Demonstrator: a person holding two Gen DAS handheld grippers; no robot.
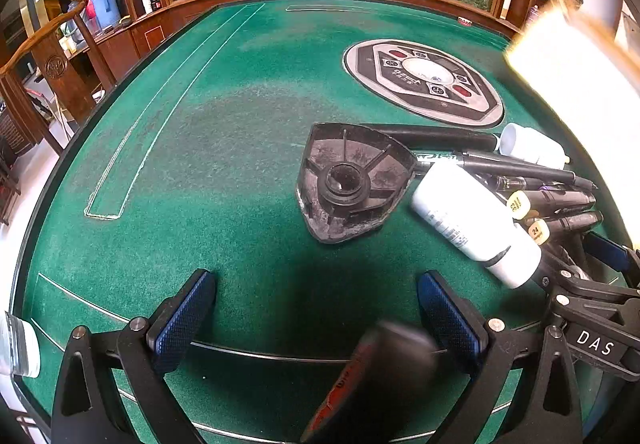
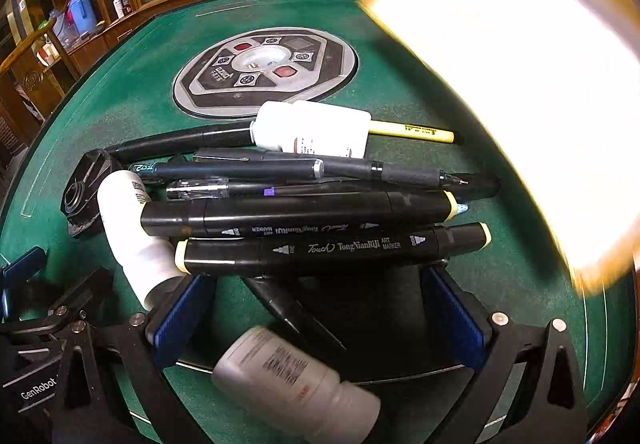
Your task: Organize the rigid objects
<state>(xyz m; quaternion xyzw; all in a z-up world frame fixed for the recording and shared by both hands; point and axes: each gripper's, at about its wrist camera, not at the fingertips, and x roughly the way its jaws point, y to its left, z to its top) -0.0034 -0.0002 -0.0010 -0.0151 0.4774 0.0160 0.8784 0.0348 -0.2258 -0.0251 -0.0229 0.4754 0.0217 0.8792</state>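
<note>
Here, both hand-held grippers (image 1: pixel 316 318) (image 2: pixel 320 318) agape, empty

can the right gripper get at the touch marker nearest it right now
Probably yes. The right gripper is open, and the marker lies crosswise just ahead of its fingers, top side bare. Another marker crowds its far side, and a white bottle sits at its left end.

Black markers (image 2: pixel 316 228), pens, white bottles (image 2: pixel 312 130) heaped on green felt.
</note>
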